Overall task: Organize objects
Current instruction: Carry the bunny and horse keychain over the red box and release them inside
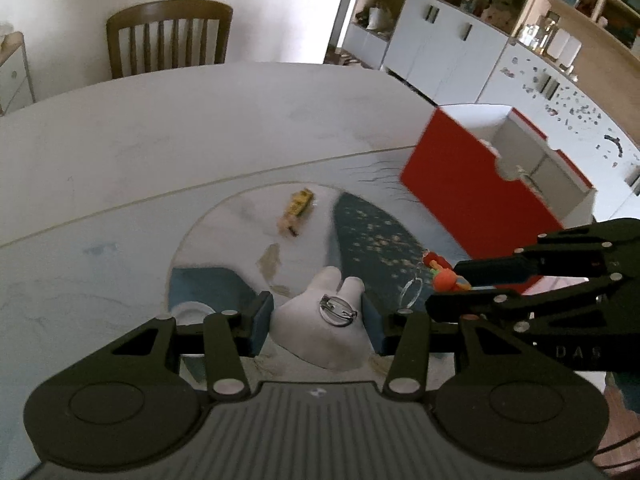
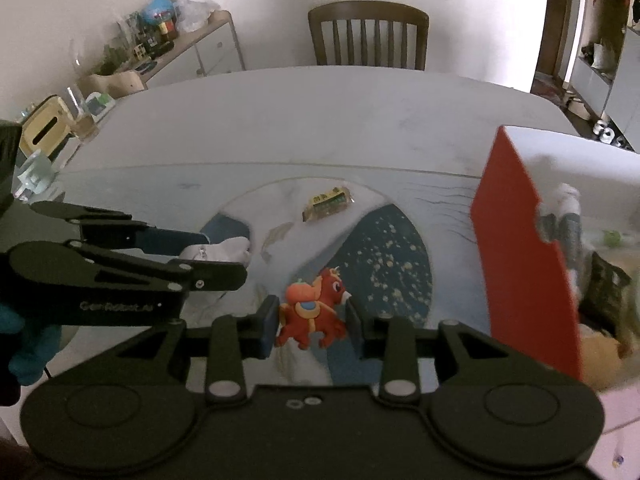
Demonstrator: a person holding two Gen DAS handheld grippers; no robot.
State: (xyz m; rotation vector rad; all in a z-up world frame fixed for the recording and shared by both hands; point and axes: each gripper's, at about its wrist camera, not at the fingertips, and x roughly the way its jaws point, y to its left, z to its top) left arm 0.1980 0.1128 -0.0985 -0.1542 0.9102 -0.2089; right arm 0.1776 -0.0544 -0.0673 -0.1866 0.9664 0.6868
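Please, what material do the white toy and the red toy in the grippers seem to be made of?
White toy: soft plush fabric, matte and slightly fuzzy, it seems; a shiny metal pin clasp sits on it. Red toy: probably moulded rubber or soft plastic, smooth with a light sheen and crisp coloured parts; I cannot tell which.

Wooden chair (image 2: 368, 34) behind the table (image 2: 320, 120), cluttered sideboard (image 2: 188, 52) left, white cabinets (image 1: 440, 44) right.

Blurred contents of the red box (image 2: 528, 264)
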